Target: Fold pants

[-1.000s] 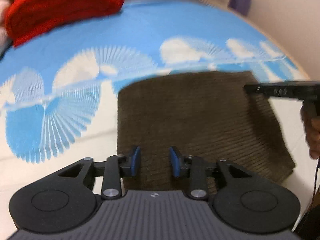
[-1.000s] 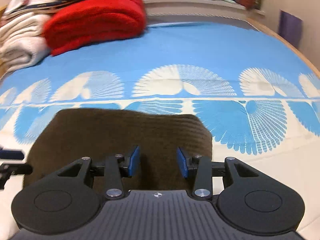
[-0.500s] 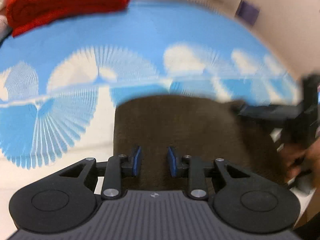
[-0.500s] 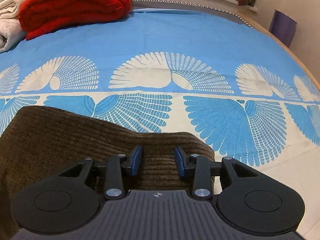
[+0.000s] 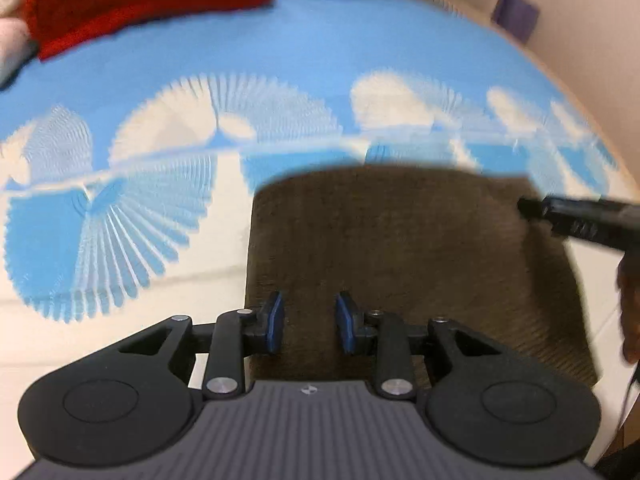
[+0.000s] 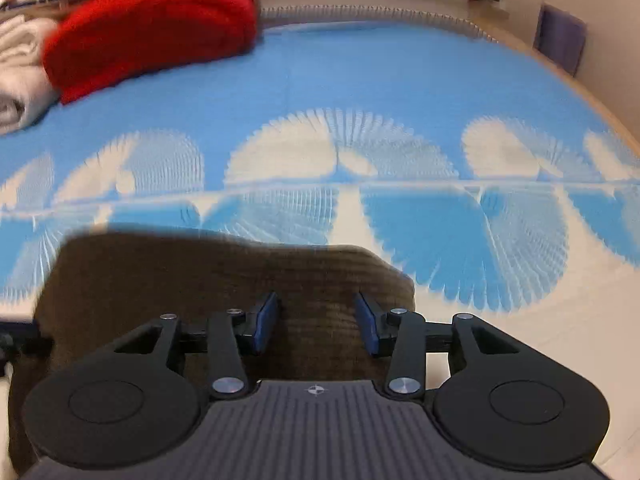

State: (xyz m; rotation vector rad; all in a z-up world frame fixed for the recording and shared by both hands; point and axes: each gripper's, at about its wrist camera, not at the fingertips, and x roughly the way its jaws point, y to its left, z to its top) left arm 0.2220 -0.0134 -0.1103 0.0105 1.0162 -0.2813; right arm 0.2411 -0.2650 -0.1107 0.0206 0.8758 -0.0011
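Brown corduroy pants point(image 5: 408, 248) lie folded into a rough square on the blue and white bed cover. My left gripper point(image 5: 309, 322) is open over the near left part of the pants, nothing between its blue pads. My right gripper point(image 6: 316, 322) is open over the near right part of the pants point(image 6: 224, 276), also empty. The right gripper also shows in the left wrist view point(image 5: 576, 220) at the far right, over the pants' right edge. A dark bit of the left gripper shows at the left edge of the right wrist view.
A folded red blanket point(image 6: 156, 24) and white folded linens point(image 6: 16, 80) lie at the far left of the bed point(image 6: 360, 68). A wall point(image 6: 608, 4) with a purple patch runs along the right. A shelf with toys stands behind the bed.
Both grippers stay open over the pants. The right gripper's jaws have opened a little wider, and its view has pulled back so the whole far edge of the pants shows again.
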